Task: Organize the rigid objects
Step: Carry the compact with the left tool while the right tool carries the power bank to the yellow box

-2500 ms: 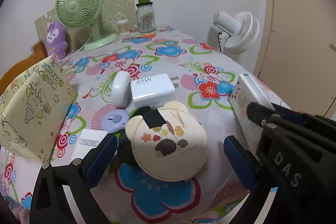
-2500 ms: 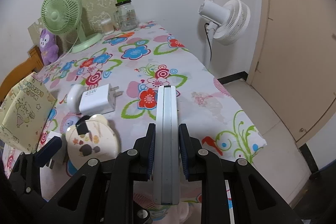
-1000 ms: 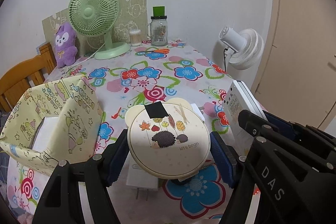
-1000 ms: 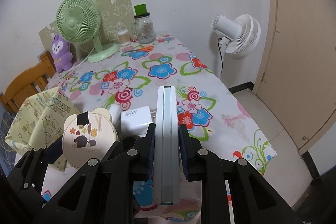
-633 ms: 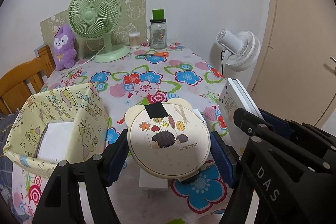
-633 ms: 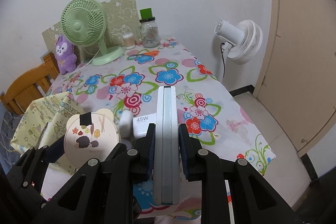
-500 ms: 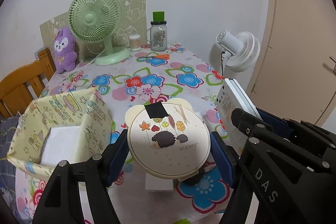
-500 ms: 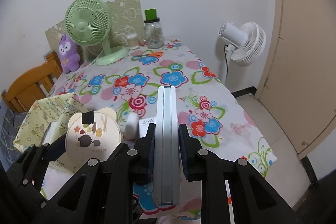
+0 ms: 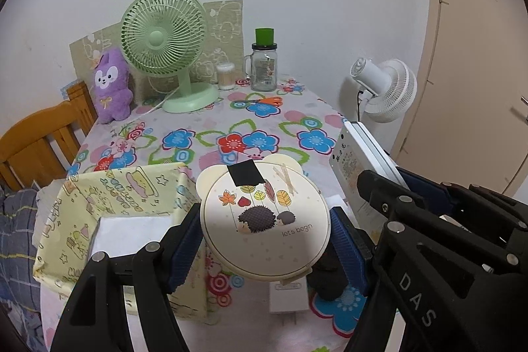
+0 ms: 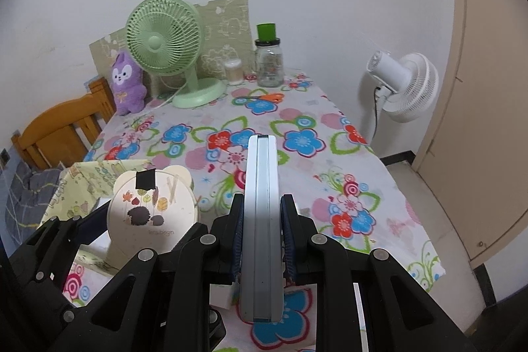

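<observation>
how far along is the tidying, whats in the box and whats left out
Done: a white flat item lies in the yellow patterned box. In hand: left claw grips the round cream hedgehog case; right claw grips the slim silver-white slab. Left: a white charger on the tablecloth.

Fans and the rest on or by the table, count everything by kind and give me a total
Fans: 2, green desk fan and white fan
Held items: 2, round hedgehog case and flat silver device
Boxes: 1, yellow box
Jars: 1, glass jar
Plush toys: 1, purple plush
Scissors: 1, orange scissors
Total: 8
</observation>
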A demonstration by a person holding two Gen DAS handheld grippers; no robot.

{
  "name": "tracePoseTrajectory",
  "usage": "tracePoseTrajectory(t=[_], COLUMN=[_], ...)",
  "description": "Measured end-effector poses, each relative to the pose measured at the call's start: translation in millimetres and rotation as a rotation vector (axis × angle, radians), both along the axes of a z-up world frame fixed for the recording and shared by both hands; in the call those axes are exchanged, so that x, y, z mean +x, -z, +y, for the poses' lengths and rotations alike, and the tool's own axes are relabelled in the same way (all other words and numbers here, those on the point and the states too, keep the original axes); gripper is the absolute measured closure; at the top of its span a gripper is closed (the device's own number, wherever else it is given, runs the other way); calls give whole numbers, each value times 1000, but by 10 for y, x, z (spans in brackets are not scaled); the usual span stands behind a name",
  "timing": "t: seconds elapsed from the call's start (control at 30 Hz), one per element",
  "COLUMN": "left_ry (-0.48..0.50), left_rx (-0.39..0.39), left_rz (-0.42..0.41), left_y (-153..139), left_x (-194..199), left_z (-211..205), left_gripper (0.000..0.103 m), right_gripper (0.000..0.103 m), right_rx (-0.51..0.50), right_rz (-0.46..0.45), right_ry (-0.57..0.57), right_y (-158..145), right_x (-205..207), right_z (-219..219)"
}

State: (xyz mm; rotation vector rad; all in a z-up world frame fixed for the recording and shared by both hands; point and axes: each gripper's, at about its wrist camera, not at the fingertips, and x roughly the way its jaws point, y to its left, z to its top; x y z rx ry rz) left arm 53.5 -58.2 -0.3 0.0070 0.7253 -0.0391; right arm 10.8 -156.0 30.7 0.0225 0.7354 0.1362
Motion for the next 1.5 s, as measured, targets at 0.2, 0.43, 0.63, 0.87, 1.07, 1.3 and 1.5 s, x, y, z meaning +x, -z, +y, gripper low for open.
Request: tracePoseTrajectory(t=[0.2, 0.43, 0.63, 0.87, 1.07, 1.3, 1.5], left_ry=[4, 1, -23, -63, -80, -102, -117], left_rx=[8, 11, 14, 16, 26, 24, 17], left_rz=[7, 17, 13, 12, 24, 41, 71], left_y=[-33, -56, -91, -120, -110, -47, 41], left_x=[35, 55, 41, 12, 14, 6, 30], left_z=[131, 317, 522, 803, 1037, 1285, 1492], left_gripper=[27, 27, 27, 27, 27, 27, 27], right_gripper=[79, 79, 79, 79, 79, 79, 79], right_rx=[-7, -4, -1, 4, 18, 19, 21], right_rz=[3, 6, 5, -1, 9, 27, 56], right_ry=[-22, -47, -81, -134, -162, -191, -216], right_y=[-45, -72, -97, -134, -121, -63, 20], right_x=[45, 80, 114, 124, 144, 185, 232], right_z=[153, 351, 565, 863, 1088, 1364, 1583])
